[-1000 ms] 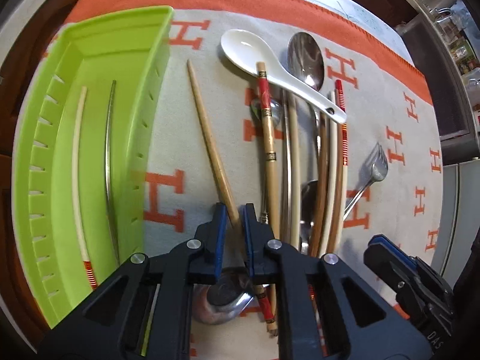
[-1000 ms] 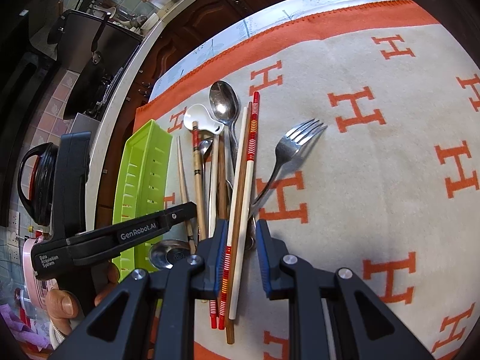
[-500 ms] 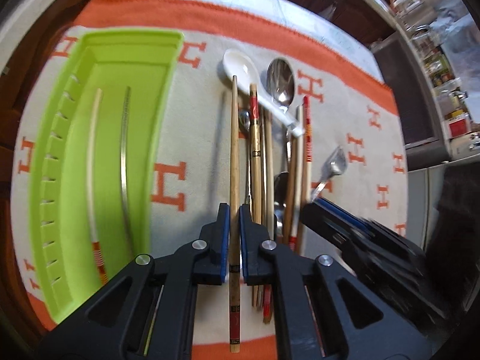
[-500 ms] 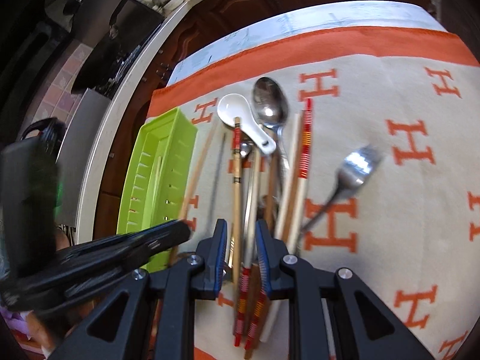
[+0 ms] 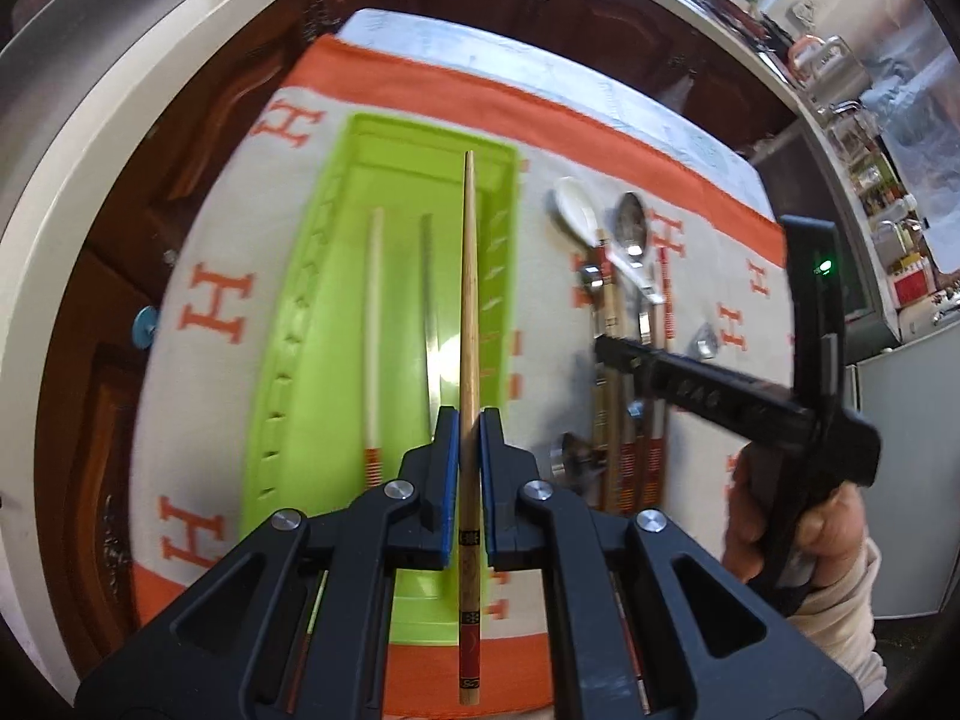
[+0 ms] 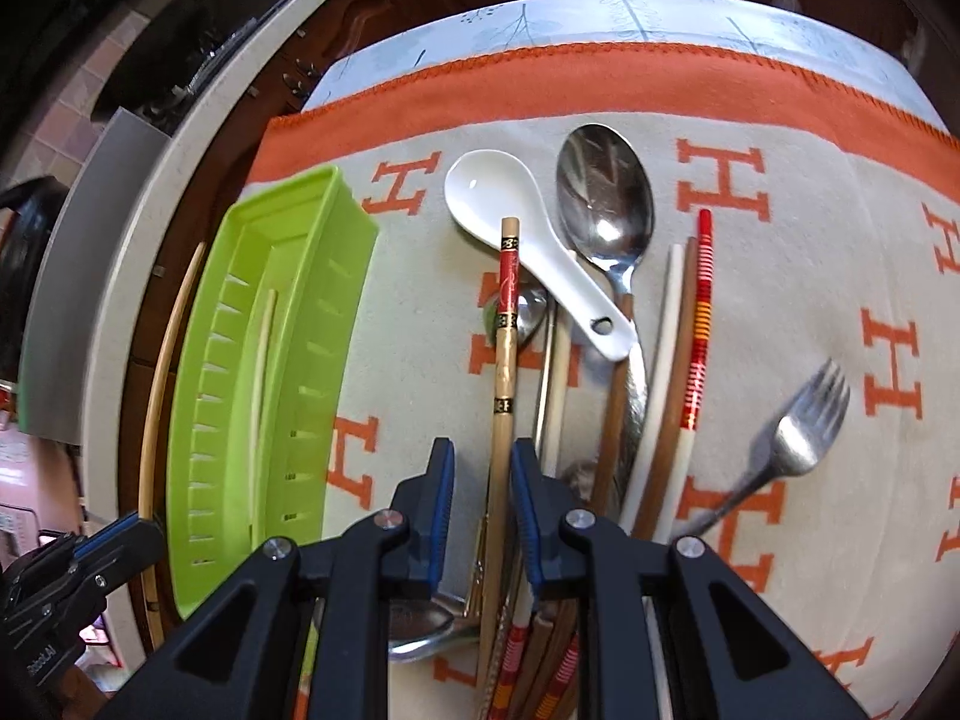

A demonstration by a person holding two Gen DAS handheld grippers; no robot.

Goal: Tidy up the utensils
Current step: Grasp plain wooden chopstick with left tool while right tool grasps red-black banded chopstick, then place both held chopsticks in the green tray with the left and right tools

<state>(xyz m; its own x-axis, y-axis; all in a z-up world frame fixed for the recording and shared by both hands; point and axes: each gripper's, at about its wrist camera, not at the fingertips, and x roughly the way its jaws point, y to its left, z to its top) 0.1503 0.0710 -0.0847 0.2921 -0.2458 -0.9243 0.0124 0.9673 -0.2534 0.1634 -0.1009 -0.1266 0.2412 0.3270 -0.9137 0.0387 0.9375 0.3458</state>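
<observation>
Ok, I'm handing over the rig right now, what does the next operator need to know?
Left hand-held gripper: shut on a wooden chopstick, held above the green tray.
Right hand-held gripper: open, straddling a red-topped chopstick in the pile on the cloth.
Done: a white chopstick and a metal chopstick lie in the tray.
Left: release the held one; then the remaining chopsticks, spoons and fork.

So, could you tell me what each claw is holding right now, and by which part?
The left claw grips a wooden chopstick near its decorated thick end, above the green tray. The right claw is open around another chopstick, not gripping it.
</observation>
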